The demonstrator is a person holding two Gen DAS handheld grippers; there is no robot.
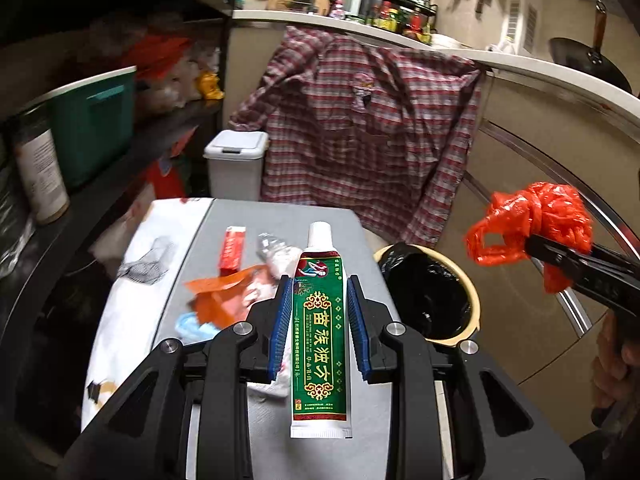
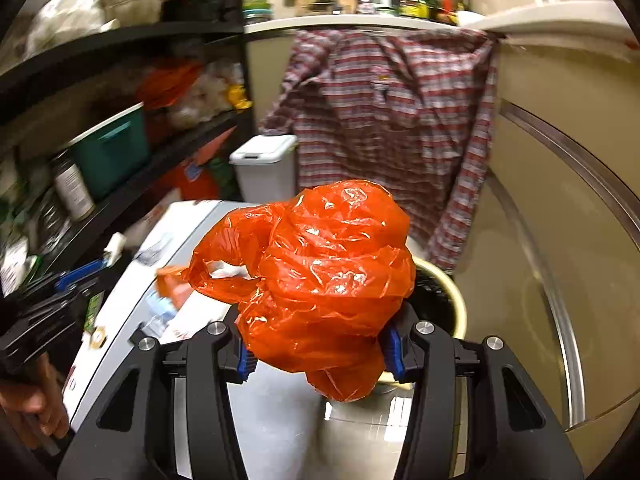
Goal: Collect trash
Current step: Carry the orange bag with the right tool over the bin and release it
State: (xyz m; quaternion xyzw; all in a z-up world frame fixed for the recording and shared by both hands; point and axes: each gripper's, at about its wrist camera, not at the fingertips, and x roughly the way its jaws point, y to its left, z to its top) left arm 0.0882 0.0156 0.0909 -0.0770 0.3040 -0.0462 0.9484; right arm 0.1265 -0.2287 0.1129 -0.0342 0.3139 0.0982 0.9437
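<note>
Fingers of the left gripper [image 1: 320, 304] clamp a light, squashable green tube [image 1: 320, 332] mid-body above the grey table [image 1: 224, 248], while the right gripper [image 2: 316, 354] pinches a soft, slippery orange bag [image 2: 320, 264] near the lined bin [image 1: 432, 304].

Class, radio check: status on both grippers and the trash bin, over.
Left gripper shut on green tube. Right gripper shut on orange bag. Black-lined bin open beside table, nothing blocking it.

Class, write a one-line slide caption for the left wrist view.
Left hand-held gripper holds a green tube above the littered table.
</note>
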